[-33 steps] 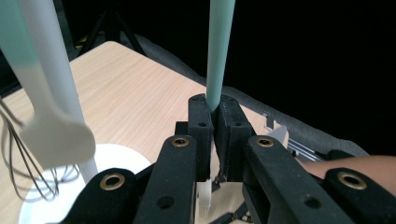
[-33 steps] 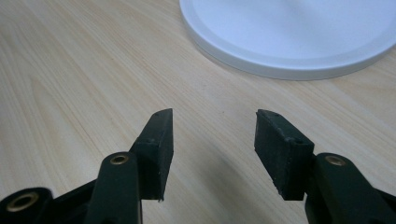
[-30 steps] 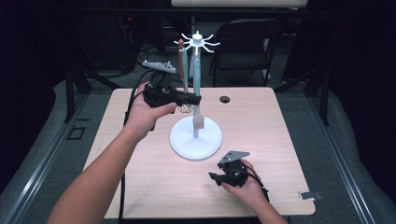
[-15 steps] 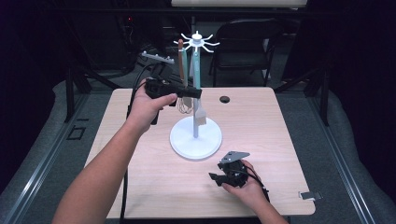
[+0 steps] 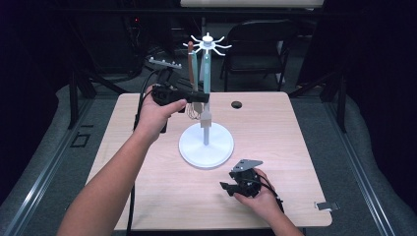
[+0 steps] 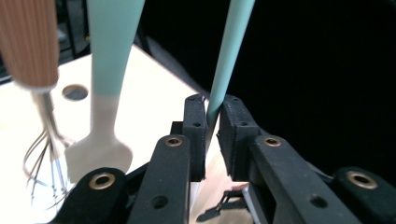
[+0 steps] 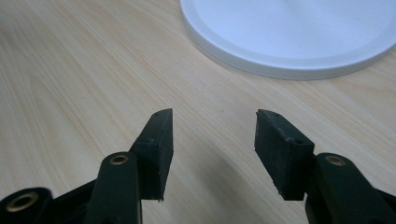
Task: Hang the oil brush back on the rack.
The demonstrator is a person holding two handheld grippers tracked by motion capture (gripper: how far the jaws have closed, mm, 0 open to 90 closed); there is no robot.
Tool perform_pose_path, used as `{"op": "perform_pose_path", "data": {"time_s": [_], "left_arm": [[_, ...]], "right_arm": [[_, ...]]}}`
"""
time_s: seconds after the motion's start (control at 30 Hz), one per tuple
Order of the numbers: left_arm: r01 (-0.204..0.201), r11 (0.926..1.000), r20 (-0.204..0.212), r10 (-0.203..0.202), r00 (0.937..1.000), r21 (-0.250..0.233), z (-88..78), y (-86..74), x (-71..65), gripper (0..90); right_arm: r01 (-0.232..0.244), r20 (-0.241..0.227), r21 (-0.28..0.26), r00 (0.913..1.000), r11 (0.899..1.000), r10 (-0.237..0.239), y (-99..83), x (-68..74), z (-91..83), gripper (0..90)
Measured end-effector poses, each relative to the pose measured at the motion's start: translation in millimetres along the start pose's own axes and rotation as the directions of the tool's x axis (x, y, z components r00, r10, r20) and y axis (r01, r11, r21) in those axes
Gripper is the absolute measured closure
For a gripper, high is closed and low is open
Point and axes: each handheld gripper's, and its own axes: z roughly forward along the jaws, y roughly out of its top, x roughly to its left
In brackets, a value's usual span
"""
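The table (image 7: 70,60) is pale wood-grain laminate, smooth and matt. The stand's round base (image 7: 299,32) looks like glossy white plastic. The whisk (image 6: 44,154) has thin metal wires and a ribbed wooden handle. The spatula (image 6: 105,116) looks smooth, matt. Both grippers' jaws are matt black plastic.

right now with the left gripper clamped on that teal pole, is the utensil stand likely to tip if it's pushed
Probably not easily: the stand's white base is wide and flat. The left gripper grips the thin pole high, so leverage is large. The hanging whisk and spatula would likely swing.
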Motion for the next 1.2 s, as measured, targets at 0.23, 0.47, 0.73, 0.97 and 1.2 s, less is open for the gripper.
{"op": "perform_pose_path", "data": {"time_s": [0.23,0.47,0.73,0.97,1.2], "left_arm": [[0.007,0.9997,-0.043,-0.006,0.999,0.023,0.5,-10.7,3.7,76.0],[0.004,0.9989,-0.062,-0.001,0.9981,0.047,-3.7,-17.7,4.4,74.3],[0.01,0.9989,-0.078,-0.007,0.9969,0.045,-15.2,-23.7,5.6,73.7],[-0.009,0.9997,-0.175,0.013,0.9845,0.025,-35.5,-34.5,2.6,68.2],[-0.015,0.9998,-0.266,0.012,0.9638,-0.009,-51.9,-60.5,6.4,57.4]], "right_arm": [[-0.001,0.005,-0.004,1.0,1.0,0.001,0.4,-1.1,-0.7,47.0],[0.005,0.01,0.01,0.9999,1.0,-0.005,0.3,-1.3,-1.8,46.9],[0.018,0.018,0.017,0.9997,1.0,-0.019,1.1,-2.2,-2.5,46.9],[-0.005,0.018,-0.015,0.9998,1.0,0.005,2.1,-4.5,-5.1,46.9],[-0.019,0.024,-0.042,0.9995,0.999,0.02,5.0,-9.8,-14.3,46.5]]}}
